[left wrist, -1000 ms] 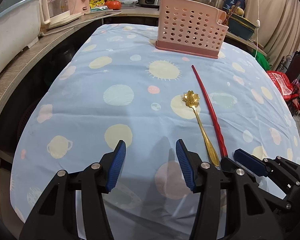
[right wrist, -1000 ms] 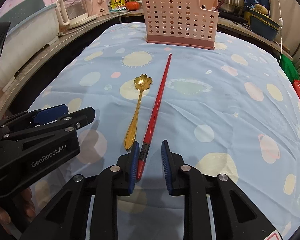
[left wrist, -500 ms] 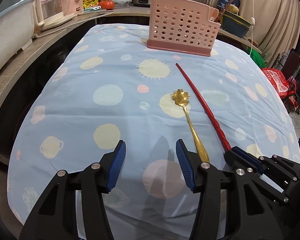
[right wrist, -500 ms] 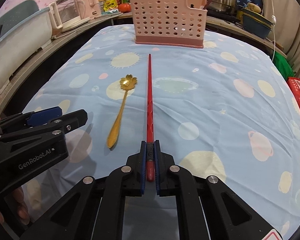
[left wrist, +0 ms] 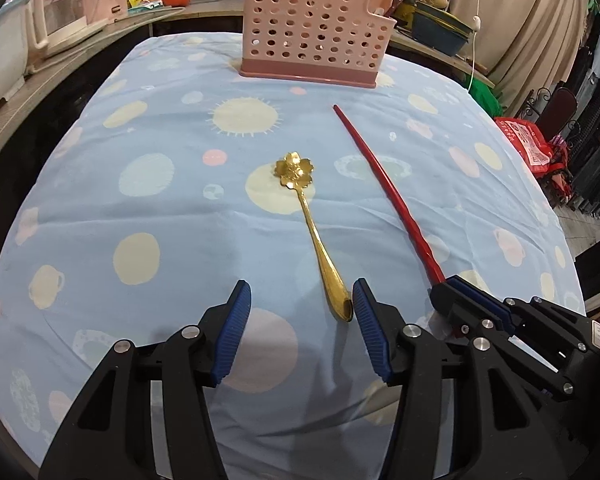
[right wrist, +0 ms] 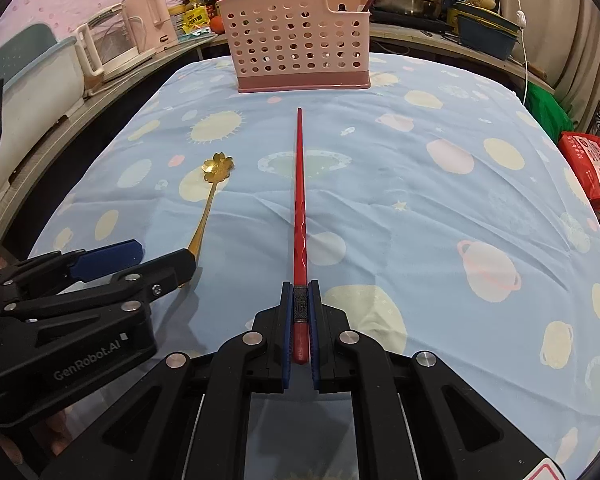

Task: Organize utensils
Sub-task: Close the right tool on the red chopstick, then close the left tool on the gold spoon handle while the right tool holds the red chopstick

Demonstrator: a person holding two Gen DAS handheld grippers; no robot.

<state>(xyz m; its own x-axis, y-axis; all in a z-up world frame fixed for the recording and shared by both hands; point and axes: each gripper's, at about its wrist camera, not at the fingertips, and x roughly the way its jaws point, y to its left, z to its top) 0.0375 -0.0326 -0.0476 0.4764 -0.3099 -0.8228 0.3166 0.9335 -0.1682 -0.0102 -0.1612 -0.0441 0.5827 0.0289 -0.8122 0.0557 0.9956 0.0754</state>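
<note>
At 6 o'clock in the right wrist view, the red chopstick (right wrist: 300,216) is now pinched at its butt end by the right gripper (right wrist: 300,312), whose jaws were spread a sec ago; pickup can thus proceed toward the pink basket (right wrist: 296,40) at 12. L gripper (left wrist: 300,312) is kept half-spread, w/ the gold spoon (left wrist: 316,236) handle tip now just inside its right pad, not yet gripped.
</note>
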